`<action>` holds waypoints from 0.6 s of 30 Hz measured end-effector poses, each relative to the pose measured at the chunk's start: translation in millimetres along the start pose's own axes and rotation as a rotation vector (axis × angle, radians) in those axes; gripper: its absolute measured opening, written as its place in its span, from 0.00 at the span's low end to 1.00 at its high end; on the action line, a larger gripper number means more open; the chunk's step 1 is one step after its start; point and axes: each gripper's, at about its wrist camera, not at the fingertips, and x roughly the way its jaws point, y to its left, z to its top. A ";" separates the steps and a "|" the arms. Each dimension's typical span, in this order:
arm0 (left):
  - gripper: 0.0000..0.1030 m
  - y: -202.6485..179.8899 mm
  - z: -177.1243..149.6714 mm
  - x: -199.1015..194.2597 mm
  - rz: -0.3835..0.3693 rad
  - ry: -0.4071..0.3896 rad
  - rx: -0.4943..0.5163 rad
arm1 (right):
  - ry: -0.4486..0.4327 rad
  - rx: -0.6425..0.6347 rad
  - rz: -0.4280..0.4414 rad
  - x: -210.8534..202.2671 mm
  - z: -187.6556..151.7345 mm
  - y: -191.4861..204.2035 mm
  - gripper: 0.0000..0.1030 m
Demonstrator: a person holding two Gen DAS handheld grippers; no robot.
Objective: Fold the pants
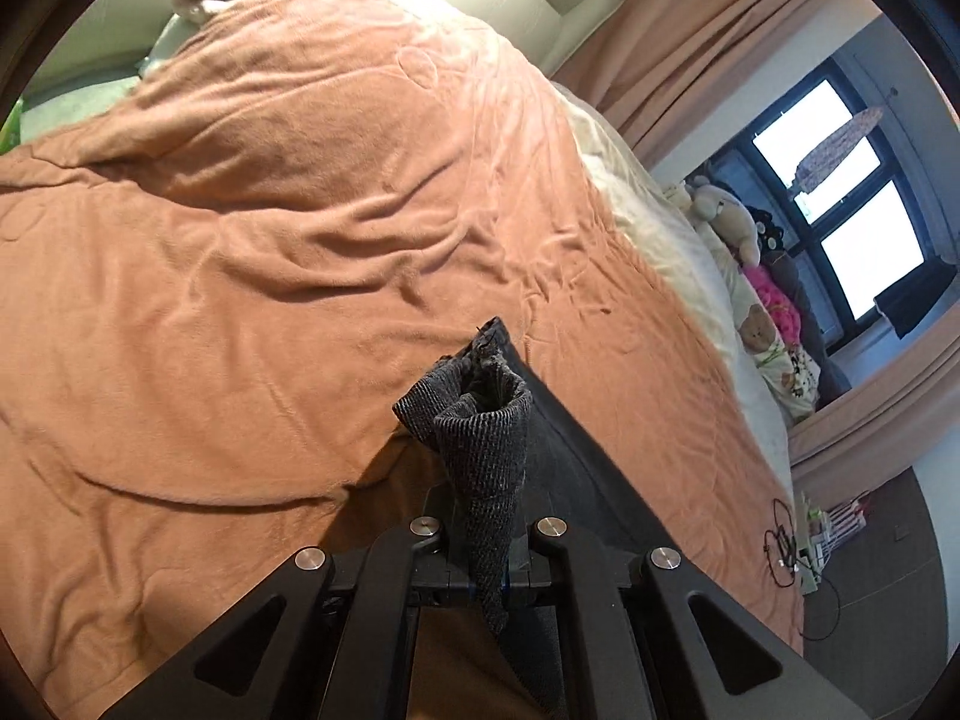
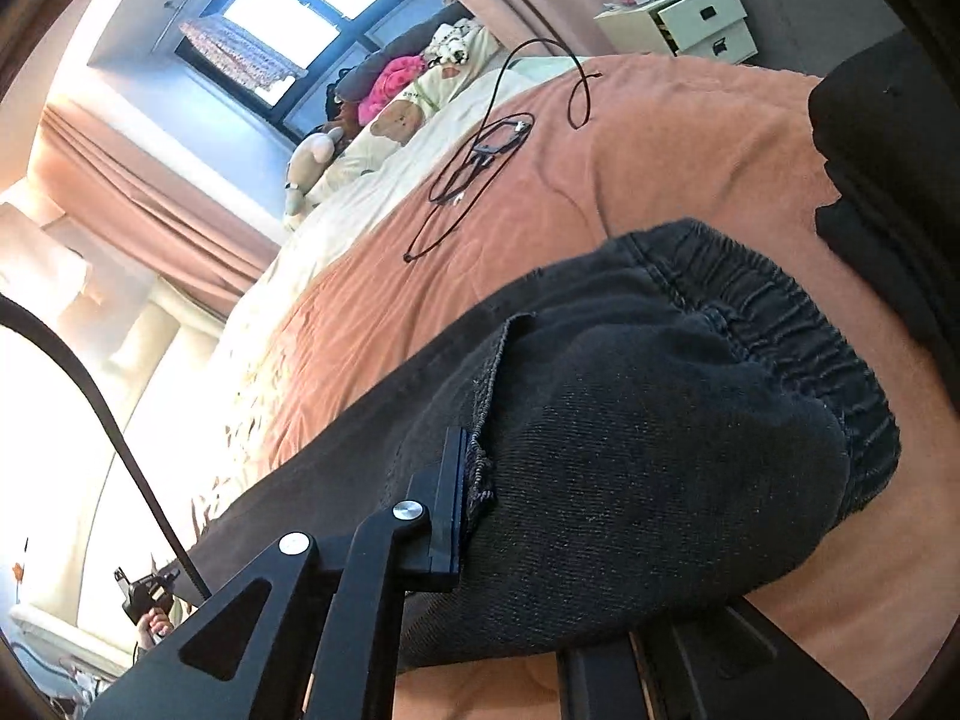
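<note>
1. The left gripper [image 1: 489, 564] had its jaws pressed together on a ribbed cuff [image 1: 480, 438] of the dark pants [image 1: 576, 456], which bunched up just ahead of the fingertips and hung down between them.
2. The right gripper [image 2: 474, 510] was likewise clamped, pinching a frayed hem edge [image 2: 486, 420] of the pants, with the elastic waistband [image 2: 798, 324] lying beyond the fingers.
3. Judged progress: an early stage. Both ends were gripped and lifted off the orange blanket [image 1: 270, 240], but no finished fold lay flat yet.
4. Both grippers pointed obliquely downward toward the bed.
5. Farther out lay a black cable [image 2: 480, 156] on the blanket, stuffed toys [image 1: 726, 216] past the bed's far edge, and a window [image 1: 840, 204].
</note>
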 end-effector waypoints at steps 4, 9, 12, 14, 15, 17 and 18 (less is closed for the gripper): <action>0.04 13.5 -0.2 -25.3 0.005 -0.008 -0.011 | 0.023 0.007 -0.001 -11.9 -9.0 -2.7 0.04; 0.04 30.9 -6.5 -53.9 0.009 -0.012 -0.025 | 0.049 0.003 -0.002 -18.6 1.5 -1.0 0.04; 0.04 44.1 -11.6 -71.3 0.007 -0.014 -0.038 | 0.062 0.014 -0.006 -25.4 -0.8 1.5 0.04; 0.04 55.7 -15.2 -82.9 0.004 -0.013 -0.059 | 0.071 0.018 0.003 -26.9 1.5 2.8 0.04; 0.04 61.0 -16.1 -86.5 0.002 -0.013 -0.066 | 0.075 0.019 0.004 -30.0 0.0 2.5 0.04; 0.04 72.1 -19.0 -97.0 0.004 -0.016 -0.073 | 0.080 0.025 0.006 -35.8 -3.9 2.3 0.04; 0.04 77.6 -20.5 -102.0 0.005 -0.015 -0.079 | 0.082 0.025 0.006 -37.8 -6.4 3.1 0.04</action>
